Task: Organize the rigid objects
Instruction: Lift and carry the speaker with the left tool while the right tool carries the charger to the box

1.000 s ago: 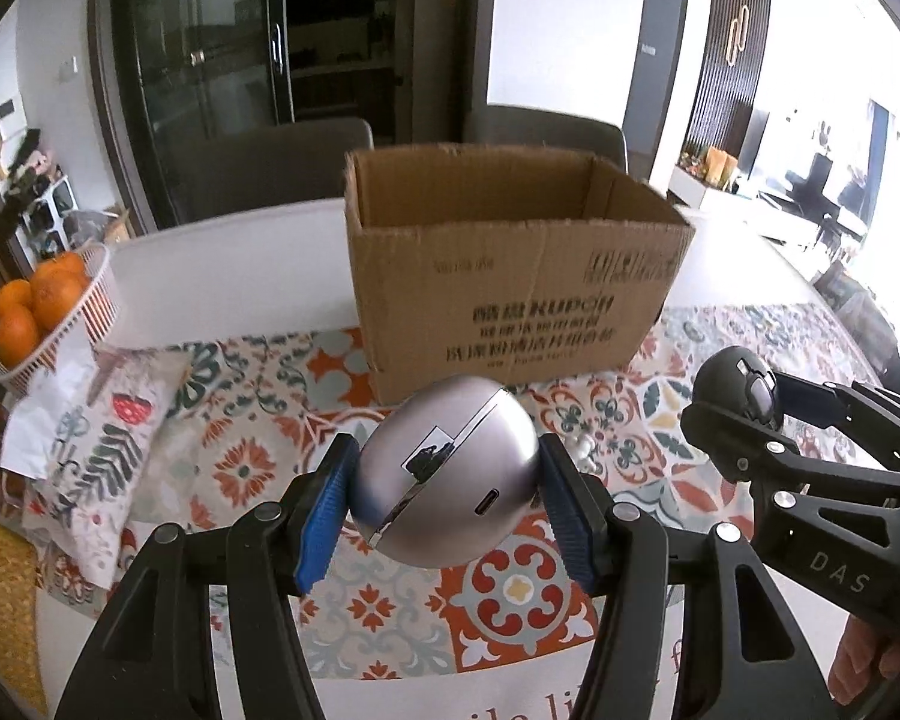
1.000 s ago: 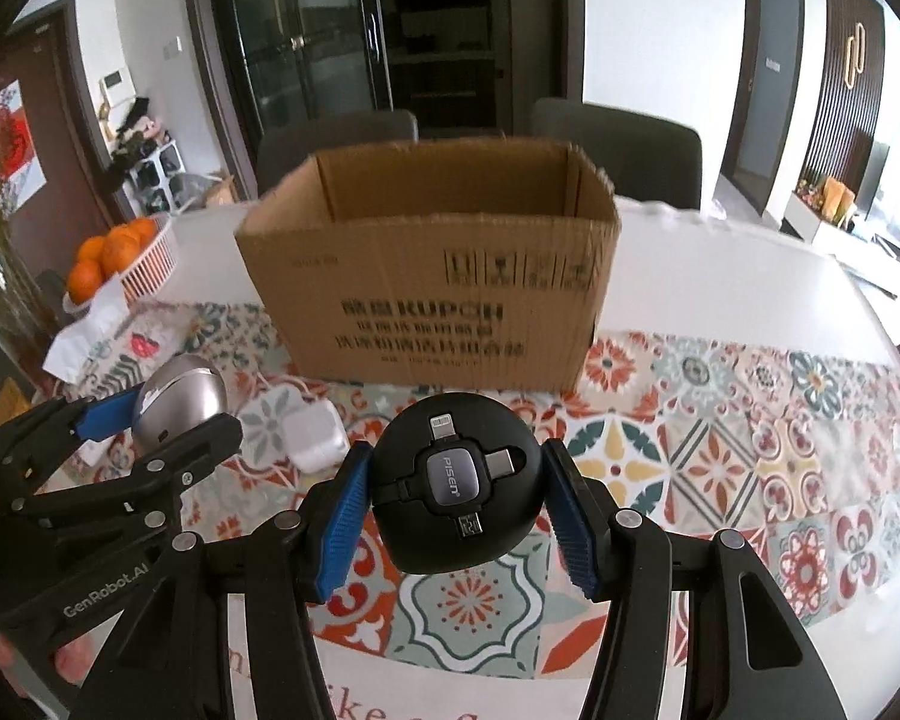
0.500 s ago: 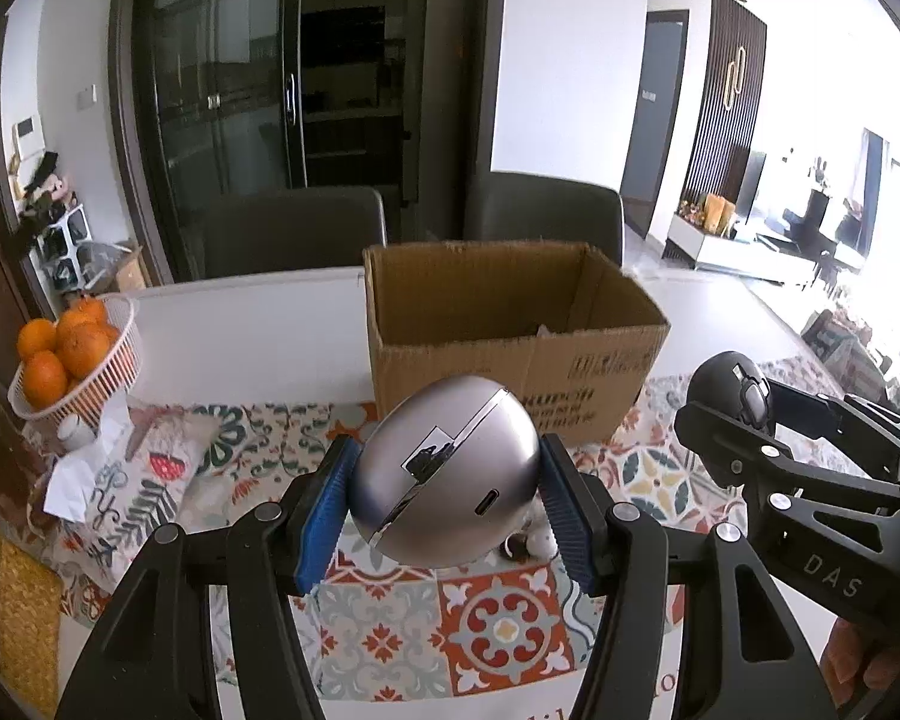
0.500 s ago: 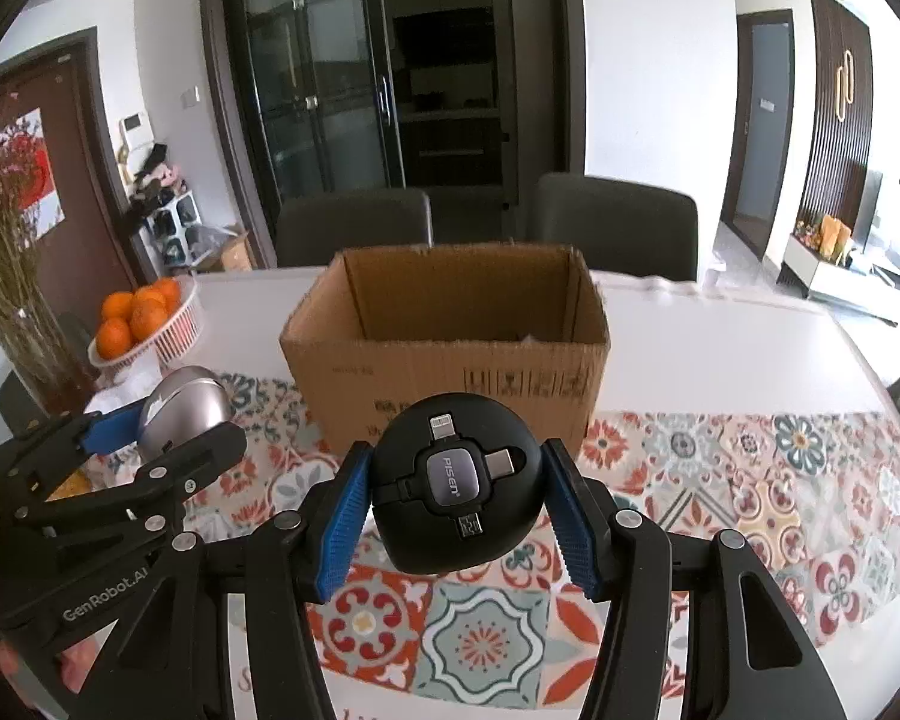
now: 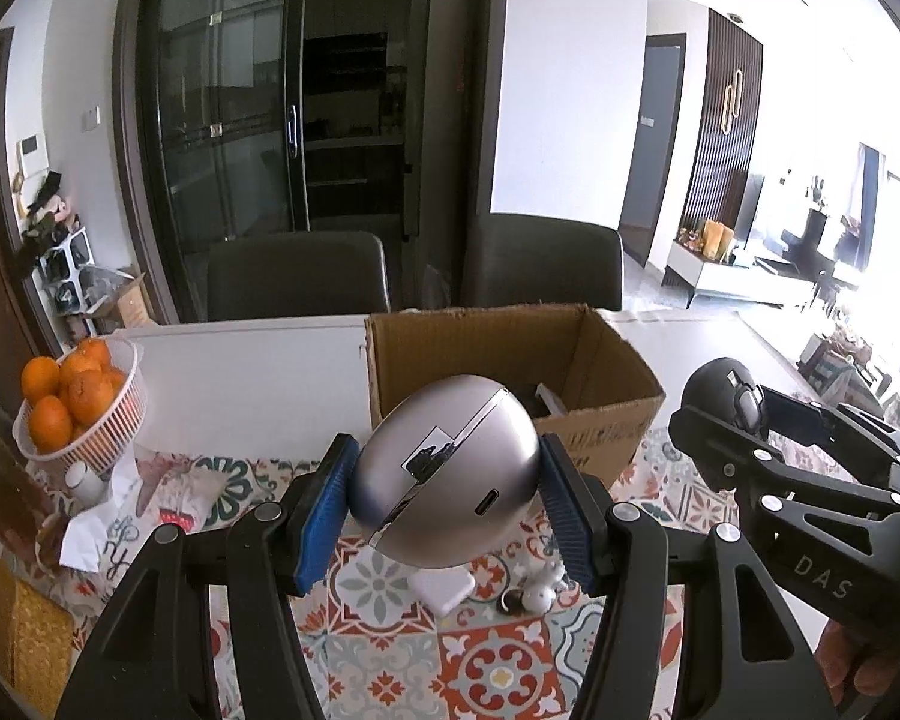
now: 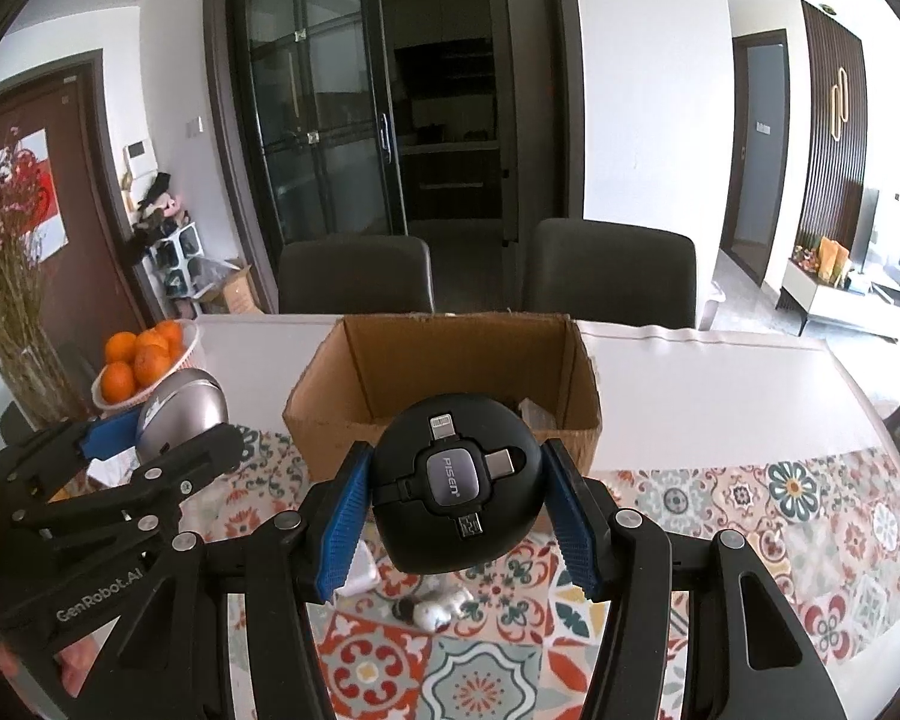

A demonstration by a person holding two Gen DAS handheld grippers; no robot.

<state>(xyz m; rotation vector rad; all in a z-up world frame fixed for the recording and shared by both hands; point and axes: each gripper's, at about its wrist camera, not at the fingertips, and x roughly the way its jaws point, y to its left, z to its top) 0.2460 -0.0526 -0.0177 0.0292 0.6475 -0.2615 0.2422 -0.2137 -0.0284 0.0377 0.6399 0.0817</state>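
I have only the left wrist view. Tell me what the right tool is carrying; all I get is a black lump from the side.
Observer: The right tool is shut on a round black cable hub. Its face reads PISEN, with four plugs folded around the label.
Operator: Report what stands left of the oranges.
Observer: A vase of dried branches stands just left of the basket of oranges.
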